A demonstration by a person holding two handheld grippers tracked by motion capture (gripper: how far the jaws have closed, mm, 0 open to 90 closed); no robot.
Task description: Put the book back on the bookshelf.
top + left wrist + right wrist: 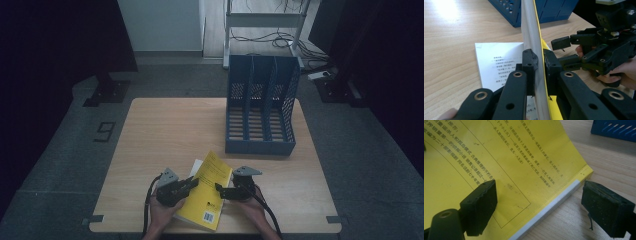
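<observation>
- Nearest, at the table's (150, 130) front edge, the yellow book (212, 187) lies between the two grippers, with one white printed page (496, 67) lying flat on the wood beside it.
- Left gripper (539, 65): its jaws are clamped on the raised cover and a sheaf of pages, which stand on edge between the pads. The grip sits low on the sheaf; a firm, even squeeze is advisable so the pages do not fan out or slip.
- Right gripper (539, 203): its jaws stand apart, one pad over the yellow back cover, the other over bare wood, with the book's white-edged corner between them. It grips nothing yet.
- Suggested technique: slide the right gripper in until the pads straddle the full thickness of the book, then close on it near the spine rather than on the thin corner, which would probably bend.
- Both hands should lift together and keep the book closed and level.
- Farther off, the blue file rack (261, 107) stands upright, well apart from the book, its slots open toward the person; it appears the likely destination.
</observation>
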